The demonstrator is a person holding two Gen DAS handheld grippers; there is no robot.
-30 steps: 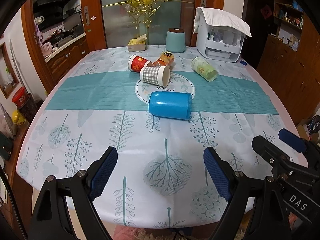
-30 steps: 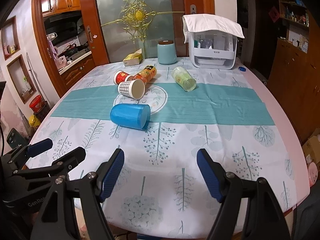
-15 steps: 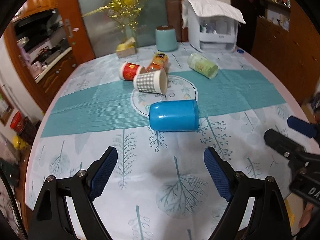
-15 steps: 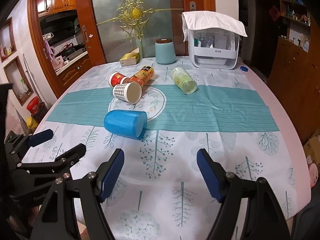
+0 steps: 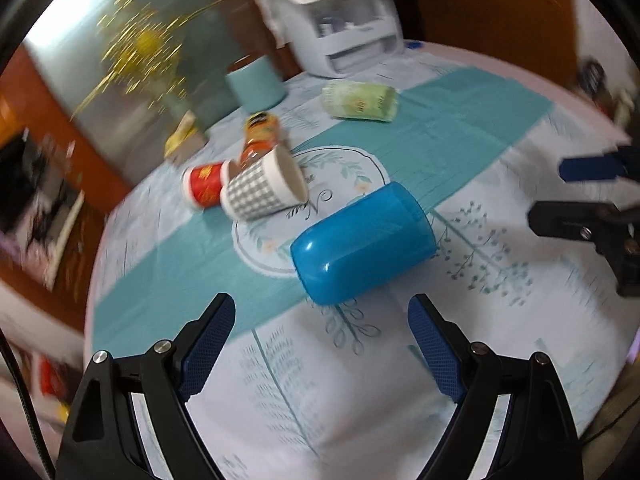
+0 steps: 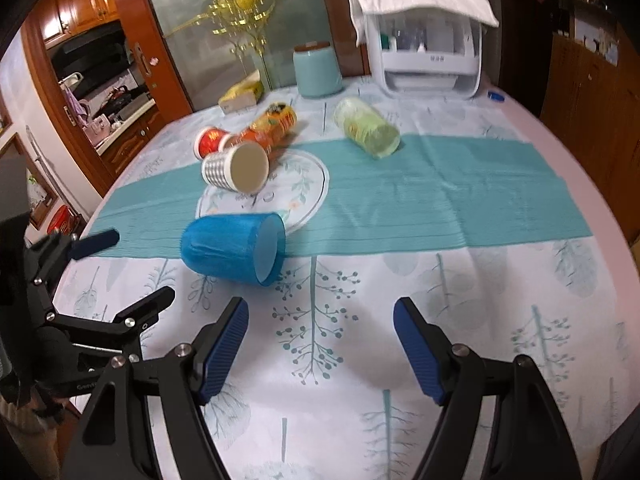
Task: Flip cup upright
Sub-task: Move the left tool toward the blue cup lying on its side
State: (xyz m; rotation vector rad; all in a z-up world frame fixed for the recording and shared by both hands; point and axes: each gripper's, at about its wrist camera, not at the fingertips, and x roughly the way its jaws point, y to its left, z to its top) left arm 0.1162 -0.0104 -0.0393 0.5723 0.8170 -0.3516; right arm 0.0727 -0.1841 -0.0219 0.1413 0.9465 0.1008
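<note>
A blue plastic cup [image 5: 362, 243] lies on its side on the tablecloth, closed bottom toward my left gripper [image 5: 322, 326], which is open, empty and just short of it. In the right wrist view the blue cup [image 6: 232, 248] shows its open mouth toward the right. My right gripper [image 6: 320, 328] is open and empty, nearer the table's front edge, to the right of the cup. Each gripper shows in the other's view, the right gripper [image 5: 576, 192] and the left gripper [image 6: 120, 276].
Lying on the table beyond the blue cup are a grey checked paper cup [image 6: 236, 168], a red paper cup [image 6: 210, 140], an orange snack can [image 6: 276, 124] and a green cup [image 6: 368, 128]. At the back stand a teal canister [image 6: 318, 70], a white appliance [image 6: 428, 56] and a tissue box [image 6: 242, 94].
My left gripper has moved forward toward the blue cup and rolled, so its view is tilted and blurred. My right gripper has moved a little forward. The cups have not moved.
</note>
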